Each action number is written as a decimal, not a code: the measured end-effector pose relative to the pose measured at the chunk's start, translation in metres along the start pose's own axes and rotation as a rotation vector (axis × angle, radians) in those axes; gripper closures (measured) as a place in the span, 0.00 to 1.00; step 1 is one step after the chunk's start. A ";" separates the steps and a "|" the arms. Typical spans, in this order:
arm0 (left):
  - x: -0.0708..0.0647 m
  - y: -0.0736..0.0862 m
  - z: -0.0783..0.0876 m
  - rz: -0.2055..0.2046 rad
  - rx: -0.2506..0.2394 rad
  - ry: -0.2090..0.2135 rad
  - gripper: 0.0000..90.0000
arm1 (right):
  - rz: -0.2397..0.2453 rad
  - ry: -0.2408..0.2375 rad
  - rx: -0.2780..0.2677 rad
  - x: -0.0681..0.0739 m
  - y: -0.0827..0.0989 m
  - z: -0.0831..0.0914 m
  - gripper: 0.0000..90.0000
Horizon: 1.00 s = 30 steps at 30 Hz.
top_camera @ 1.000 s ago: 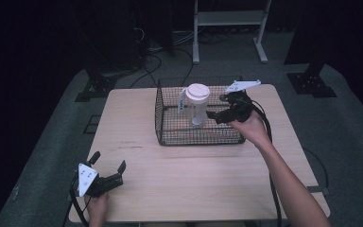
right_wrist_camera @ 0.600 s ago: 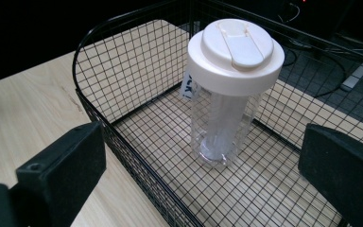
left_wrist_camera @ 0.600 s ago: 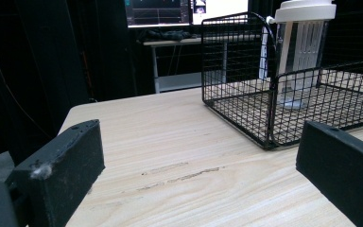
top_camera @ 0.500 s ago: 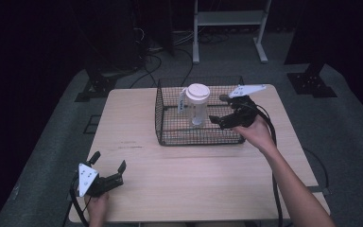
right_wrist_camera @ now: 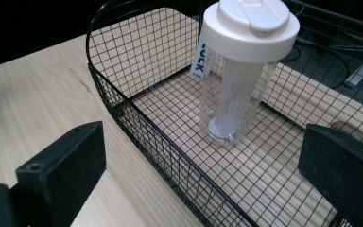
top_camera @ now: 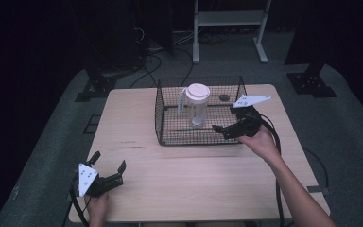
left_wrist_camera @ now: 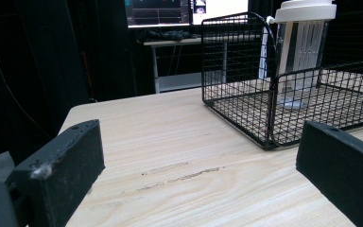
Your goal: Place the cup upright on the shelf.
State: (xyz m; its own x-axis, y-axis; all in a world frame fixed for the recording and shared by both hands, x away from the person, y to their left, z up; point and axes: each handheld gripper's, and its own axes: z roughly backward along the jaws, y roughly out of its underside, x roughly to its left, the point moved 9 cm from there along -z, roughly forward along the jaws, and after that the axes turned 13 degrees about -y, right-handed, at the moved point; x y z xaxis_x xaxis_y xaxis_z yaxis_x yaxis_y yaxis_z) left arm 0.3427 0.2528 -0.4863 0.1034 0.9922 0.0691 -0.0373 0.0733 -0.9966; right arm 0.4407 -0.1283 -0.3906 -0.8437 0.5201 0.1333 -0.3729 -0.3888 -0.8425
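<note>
A black wire basket stands at the far middle of the wooden table. Inside it a clear bottle with a white lid and a hanging tag stands upright. My right gripper hovers open over the basket's right front corner, its jaws pointing left toward the bottle, with nothing between them. In the right gripper view the bottle is ahead of the wide-apart jaws, inside the basket. My left gripper is open and low at the table's near left corner. The left gripper view shows the basket and bottle far ahead.
A small dark round disc lies on the table just behind the basket, also visible as a disc past the mesh. Bare tabletop stretches between the two grippers. A white-legged stand, cables and black stand bases sit on the floor beyond.
My right gripper has drifted a little toward the near side of the basket and lower. The left gripper and the bottle have stayed put.
</note>
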 end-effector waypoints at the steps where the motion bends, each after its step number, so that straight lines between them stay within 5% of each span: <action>1: 0.000 0.000 0.000 0.000 0.000 0.000 0.01 | 0.000 0.000 0.000 0.000 0.000 0.000 0.01; 30: 0.000 0.000 0.000 -0.002 -0.001 -0.002 0.01 | 0.003 -0.017 0.008 0.019 0.038 0.020 0.01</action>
State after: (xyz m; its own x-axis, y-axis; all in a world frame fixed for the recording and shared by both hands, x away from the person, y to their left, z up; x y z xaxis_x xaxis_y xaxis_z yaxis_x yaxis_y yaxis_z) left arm 0.3427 0.2525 -0.4863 0.1020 0.9922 0.0714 -0.0360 0.0755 -0.9965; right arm 0.4021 -0.1487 -0.4096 -0.8512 0.5057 0.1403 -0.3736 -0.3963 -0.8387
